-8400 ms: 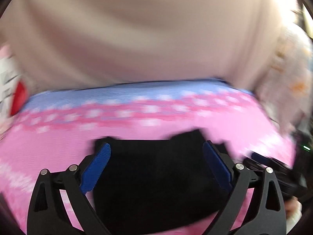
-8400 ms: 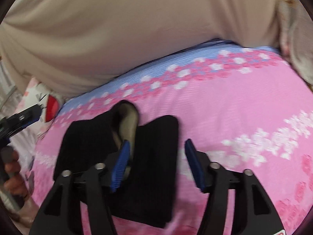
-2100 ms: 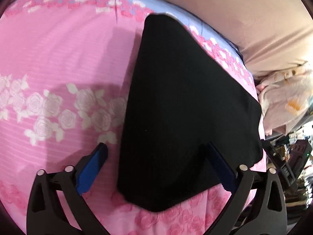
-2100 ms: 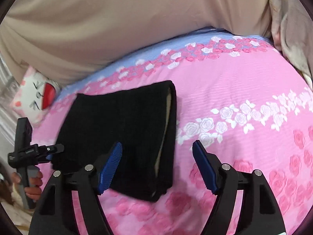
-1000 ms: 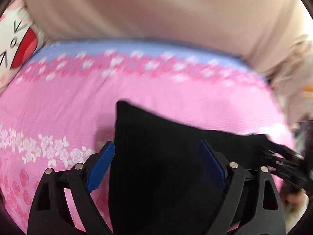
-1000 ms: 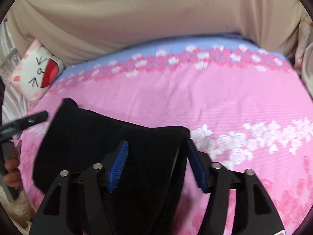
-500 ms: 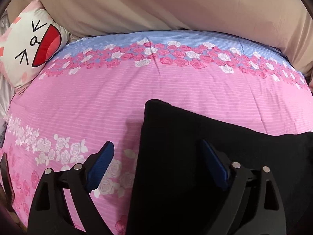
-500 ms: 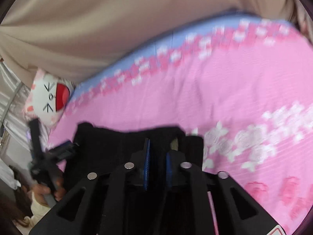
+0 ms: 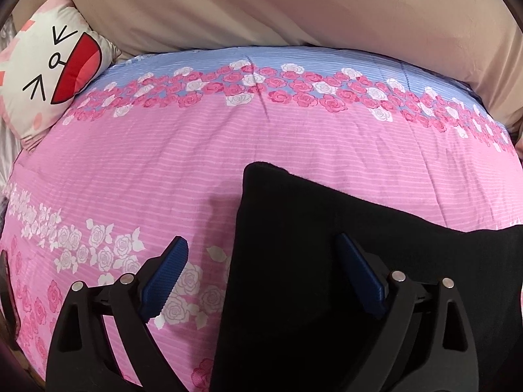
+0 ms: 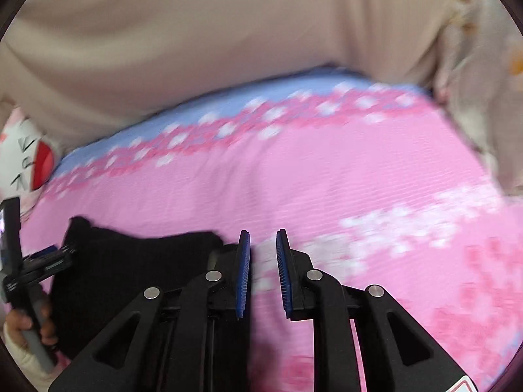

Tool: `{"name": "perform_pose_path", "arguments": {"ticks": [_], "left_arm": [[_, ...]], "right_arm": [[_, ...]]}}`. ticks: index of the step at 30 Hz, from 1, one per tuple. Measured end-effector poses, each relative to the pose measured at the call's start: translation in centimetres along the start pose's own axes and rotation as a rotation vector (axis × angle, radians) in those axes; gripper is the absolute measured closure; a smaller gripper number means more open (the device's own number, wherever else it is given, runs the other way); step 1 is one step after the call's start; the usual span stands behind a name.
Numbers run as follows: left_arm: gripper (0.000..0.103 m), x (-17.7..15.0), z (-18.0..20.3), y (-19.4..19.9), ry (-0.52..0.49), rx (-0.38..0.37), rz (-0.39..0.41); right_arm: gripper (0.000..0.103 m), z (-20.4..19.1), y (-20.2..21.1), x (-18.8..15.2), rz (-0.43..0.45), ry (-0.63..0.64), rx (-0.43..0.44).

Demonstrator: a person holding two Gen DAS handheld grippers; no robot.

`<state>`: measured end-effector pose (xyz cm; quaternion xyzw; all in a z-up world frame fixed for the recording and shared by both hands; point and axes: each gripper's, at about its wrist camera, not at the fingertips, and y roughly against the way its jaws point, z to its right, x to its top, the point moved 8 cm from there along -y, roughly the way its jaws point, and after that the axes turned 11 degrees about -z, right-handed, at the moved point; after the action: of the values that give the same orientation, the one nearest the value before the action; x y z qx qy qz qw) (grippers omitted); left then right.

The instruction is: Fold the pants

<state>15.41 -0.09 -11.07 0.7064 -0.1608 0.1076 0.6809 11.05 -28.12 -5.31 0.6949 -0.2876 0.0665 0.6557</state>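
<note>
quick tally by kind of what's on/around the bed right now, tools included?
Black pants: 1
Pink floral bedspread: 1
Cartoon-face pillow: 1
Beige drape behind the bed: 1
Tools: 2, left tool and right tool
Total: 6

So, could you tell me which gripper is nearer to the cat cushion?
Left. The left gripper hovers over the pants, on the side of the cat cushion; the right gripper sits at their opposite edge.

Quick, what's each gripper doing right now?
Left gripper: open, holding nothing, over the pants.
Right gripper: slightly open, holding nothing.
</note>
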Motion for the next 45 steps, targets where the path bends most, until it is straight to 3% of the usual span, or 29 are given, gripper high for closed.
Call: {"name": "perform_pose_path", "arguments": {"ticks": [3, 5, 7, 9, 11, 12, 14, 15, 16, 20, 22, 25, 27, 28, 31, 33, 35, 37, 40, 42, 45], "left_arm": [[0.012, 0.0, 0.2, 0.1, -0.016, 0.027, 0.012], [0.012, 0.0, 0.3, 0.2, -0.02, 0.036, 0.015], [0.012, 0.0, 0.2, 0.2, -0.018, 0.034, 0.013], [0.012, 0.0, 0.3, 0.2, -0.017, 0.027, 0.011], [0.012, 0.0, 0.2, 0.1, -0.007, 0.006, 0.0], [0.012, 0.0, 0.1, 0.2, -0.002, -0.015, -0.002], [0.012, -0.4, -0.4, 1.2, 0.004, -0.055, -0.002], [0.014, -0.7, -0.7, 2.2, 0.006, -0.082, 0.0], [0.014, -1.2, -1.1, 3.1, 0.003, -0.099, 0.004], [0.014, -4.9, -2.1, 6.1, -0.043, -0.154, -0.027], [0.014, -6.9, -2.1, 6.3, -0.057, -0.195, -0.079], [0.014, -9.9, -1.9, 5.8, -0.033, -0.281, -0.159], [0.015, -11.1, -1.5, 5.0, -0.024, -0.292, -0.186], [0.017, -11.3, -1.4, 4.6, -0.022, -0.291, -0.189], [0.036, -12.1, -0.9, 3.8, -0.012, -0.346, -0.2], [0.052, -12.2, -1.0, 4.2, -0.002, -0.383, -0.198], [0.057, -12.3, -1.3, 4.5, 0.004, -0.398, -0.193], [0.057, -12.6, -1.5, 4.8, 0.007, -0.406, -0.191], [0.055, -13.3, -1.9, 5.6, -0.006, -0.377, -0.168], [0.048, -13.5, -1.9, 6.1, -0.015, -0.34, -0.145], [0.036, -14.0, -2.0, 6.0, -0.005, -0.301, -0.138]], "right_arm": [[0.084, -4.3, 0.9, -0.4, -0.008, 0.09, 0.184], [0.084, -7.7, -0.3, -1.3, -0.059, 0.159, 0.304], [0.089, -8.7, -3.4, -2.1, -0.128, 0.19, 0.282], [0.103, -7.0, -7.4, -2.5, -0.182, 0.18, 0.179], [0.103, -5.3, -7.7, -2.1, -0.201, 0.054, 0.316], [0.103, -4.4, -7.1, -1.9, -0.2, 0.008, 0.318], [0.098, -2.8, -4.5, -1.7, -0.133, 0.024, 0.223], [0.09, -2.5, -3.4, -2.0, -0.119, 0.043, 0.201], [0.09, -2.1, -2.0, -2.8, -0.115, 0.057, 0.195], [0.086, -1.6, -0.3, -5.9, -0.172, 0.053, 0.284], [0.076, -2.2, 0.0, -7.9, -0.207, 0.077, 0.293], [0.074, -3.2, -0.2, -9.7, -0.228, 0.125, 0.287], [0.074, -3.0, -0.1, -10.5, -0.234, 0.128, 0.281], [0.073, -2.9, 0.1, -10.7, -0.233, 0.123, 0.282], [0.057, -1.7, 0.5, -11.0, -0.215, 0.073, 0.276], [0.054, -0.5, 0.9, -11.3, -0.198, 0.024, 0.287], [0.054, 0.4, 1.2, -11.6, -0.188, -0.01, 0.296], [0.055, 1.2, 1.6, -12.1, -0.173, -0.018, 0.259], [0.055, 2.4, 2.3, -13.1, -0.146, 0.025, 0.128], [0.056, 2.5, 2.5, -14.5, -0.14, 0.111, 0.03], [0.058, 1.7, 1.8, -15.8, -0.13, 0.204, -0.031]]}}
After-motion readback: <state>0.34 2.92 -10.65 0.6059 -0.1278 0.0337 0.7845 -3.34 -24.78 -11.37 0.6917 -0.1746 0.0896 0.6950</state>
